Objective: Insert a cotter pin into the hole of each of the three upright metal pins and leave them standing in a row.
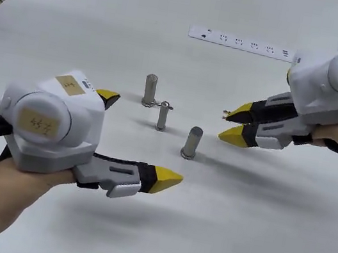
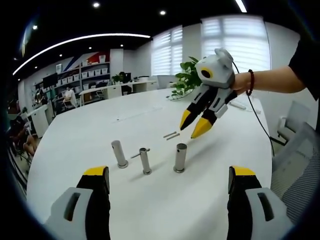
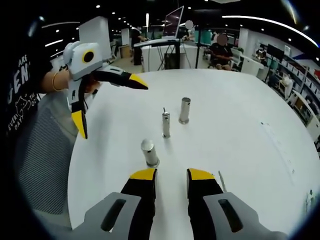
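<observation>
Left gripper (image 1: pixel 151 138): jaws spread wide, empty, over the white table (image 1: pixel 234 241). Ahead stand three upright metal pins (image 1: pixel 191 142) in a diagonal row. The middle pin (image 1: pixel 163 116) carries a cotter pin (image 2: pixel 136 155). Right gripper (image 1: pixel 222 125): jaws narrowly apart, nothing between them. Loose cotter pins (image 2: pixel 171 135) lie beside its tips.

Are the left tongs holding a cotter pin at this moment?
No, the left gripper has its tongs spread wide apart in the left gripper view, with nothing gripped between them.
</observation>
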Tool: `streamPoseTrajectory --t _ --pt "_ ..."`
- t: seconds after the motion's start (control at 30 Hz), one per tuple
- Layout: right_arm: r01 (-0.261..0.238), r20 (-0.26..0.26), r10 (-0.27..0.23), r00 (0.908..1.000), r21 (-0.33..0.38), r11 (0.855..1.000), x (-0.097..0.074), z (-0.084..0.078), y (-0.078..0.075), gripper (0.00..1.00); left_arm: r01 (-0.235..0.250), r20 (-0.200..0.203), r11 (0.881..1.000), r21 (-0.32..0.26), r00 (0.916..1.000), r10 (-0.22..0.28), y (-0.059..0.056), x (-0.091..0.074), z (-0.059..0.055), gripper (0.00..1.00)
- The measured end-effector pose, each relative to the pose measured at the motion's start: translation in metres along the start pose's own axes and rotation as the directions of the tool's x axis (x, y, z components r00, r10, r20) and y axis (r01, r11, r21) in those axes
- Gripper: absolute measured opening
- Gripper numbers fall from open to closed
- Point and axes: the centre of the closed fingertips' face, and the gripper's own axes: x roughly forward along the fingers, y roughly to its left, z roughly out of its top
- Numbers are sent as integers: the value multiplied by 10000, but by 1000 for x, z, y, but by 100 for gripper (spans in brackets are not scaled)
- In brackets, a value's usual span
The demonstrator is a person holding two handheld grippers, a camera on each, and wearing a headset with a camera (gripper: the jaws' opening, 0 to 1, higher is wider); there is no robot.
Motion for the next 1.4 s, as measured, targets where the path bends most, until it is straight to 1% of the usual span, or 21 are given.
streamPoseTrajectory --t 0.07,0.13,0.2,0.33,0.37,0.4,0.43,0.5,0.6,0.73,0.8,0.9,1.07,1.17,1.27,1.4 --pt "78 -256 -78 9996 -23 10000 -1 -4 -5 19 30 37 10000 11 10000 -30 -1 0 1 99" --pt "248 -505 -251 9984 -70 9997 -1 -8 -19 18 58 27 10000 45 10000 -58 -2 0 1 99" --pt "343 -742 -346 9966 -60 9994 -1 -11 -26 18 82 28 9999 91 10000 -83 -3 0 2 99" --pt "477 -1188 -492 9917 -151 9987 0 -18 -36 17 102 51 9999 81 9999 -102 -4 0 2 99" --pt "474 -1311 -481 9902 -86 9988 3 -21 -44 17 114 50 9999 98 9999 -114 -5 1 2 98" --pt "485 -1394 -491 9890 -76 9988 4 -23 -48 17 129 45 9998 120 9999 -129 -5 1 2 98" --pt "532 -1604 -543 9856 -113 9985 3 -26 -49 17 147 45 9998 144 9999 -148 -6 1 2 97" --pt "531 -1843 -555 9813 -177 9984 4 -30 -51 17 176 84 9997 154 9998 -177 -6 1 3 97" --pt "550 -2152 -582 9748 -208 9983 7 -38 -59 17 220 81 9997 125 9997 -221 -7 2 3 97" --pt "576 -2437 -610 9679 -212 9981 10 -44 -65 15 202 23 9997 135 9998 -203 -6 3 2 95" --pt "567 -2631 -597 9629 -188 9982 11 -49 -67 15 205 55 9998 63 9998 -205 -6 3 2 95" --pt "557 -2814 -597 9577 -221 9982 14 -54 -69 13 231 66 9997 86 9997 -232 -7 4 3 94" --pt "675 -2944 -727 9529 -281 9973 19 -59 -75 11 279 30 9996 95 9996 -279 -9 5 2 92" --pt "638 -3013 -681 9511 -242 9977 23 -62 -77 10 274 9 9996 77 9996 -274 -8 5 1 91" --pt "636 -3139 -704 9468 -319 9975 25 -65 -78 9 221 29 9998 29 9998 -221 -6 5 1 90" --pt "630 -3203 -694 9448 -302 9976 28 -67 -78 7 112 72 9999 -50 9999 -111 -2 4 1 89"
